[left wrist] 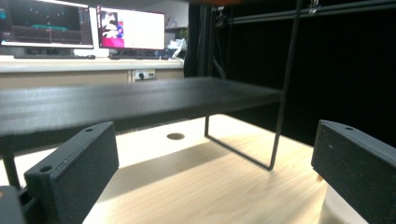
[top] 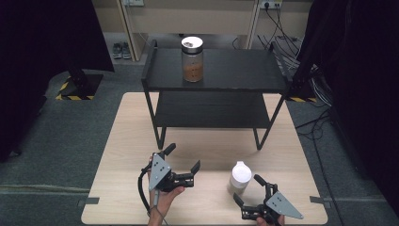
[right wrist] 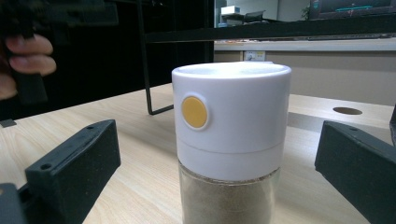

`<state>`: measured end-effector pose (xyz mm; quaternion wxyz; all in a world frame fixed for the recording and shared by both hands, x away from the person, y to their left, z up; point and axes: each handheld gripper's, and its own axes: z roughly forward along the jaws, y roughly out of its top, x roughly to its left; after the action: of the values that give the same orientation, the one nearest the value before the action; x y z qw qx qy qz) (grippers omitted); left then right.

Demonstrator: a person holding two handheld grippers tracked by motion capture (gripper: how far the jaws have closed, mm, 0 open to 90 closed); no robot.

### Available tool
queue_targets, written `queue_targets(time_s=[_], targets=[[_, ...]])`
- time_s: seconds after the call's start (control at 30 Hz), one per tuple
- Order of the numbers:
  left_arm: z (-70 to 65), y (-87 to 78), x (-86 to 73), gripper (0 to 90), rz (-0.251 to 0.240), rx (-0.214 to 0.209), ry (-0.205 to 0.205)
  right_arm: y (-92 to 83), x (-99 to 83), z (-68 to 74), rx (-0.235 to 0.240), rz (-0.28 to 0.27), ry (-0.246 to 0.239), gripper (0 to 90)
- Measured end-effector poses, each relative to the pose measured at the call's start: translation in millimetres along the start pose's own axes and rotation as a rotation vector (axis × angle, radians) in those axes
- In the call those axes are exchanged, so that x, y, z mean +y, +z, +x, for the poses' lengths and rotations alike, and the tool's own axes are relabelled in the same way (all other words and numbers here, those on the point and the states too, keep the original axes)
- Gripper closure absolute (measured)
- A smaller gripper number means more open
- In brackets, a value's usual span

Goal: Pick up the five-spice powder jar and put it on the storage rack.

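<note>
Right claw (top: 248, 190) stands open at the near right of the table (top: 122, 141), its jaws on either side of the white-capped spice jar (top: 240, 176) without touching it. Left claw (top: 182, 163), also open and empty, hovers at the near left, pointing toward the black shelf rack (top: 214, 70).

Closing off-centre could tip the jar, since it is tall and the smooth cap (right wrist: 231, 119) may slip between the jaws. The right gripper view reveals an orange button (right wrist: 194, 112) and brown powder inside; the high view alone shows a second jar (top: 192, 59) on the rack's top shelf.
</note>
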<state>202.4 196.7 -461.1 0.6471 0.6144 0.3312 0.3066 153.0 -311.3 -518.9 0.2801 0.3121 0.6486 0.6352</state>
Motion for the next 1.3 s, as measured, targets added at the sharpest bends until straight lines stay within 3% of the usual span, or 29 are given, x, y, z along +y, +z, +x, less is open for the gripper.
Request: queue_targets(time_s=[0.43,1.3], targets=[[1.2,-1.1,-44.9,0.1,0.015,0.016,0.001,-0.6,0.0,-0.2,-0.001,-0.002,-0.001,0.5],[-1.8,-7.6,-75.5,0.2,0.019,0.040,0.010,0.3,0.1,-0.1,0.001,0.003,-0.002,0.5]])
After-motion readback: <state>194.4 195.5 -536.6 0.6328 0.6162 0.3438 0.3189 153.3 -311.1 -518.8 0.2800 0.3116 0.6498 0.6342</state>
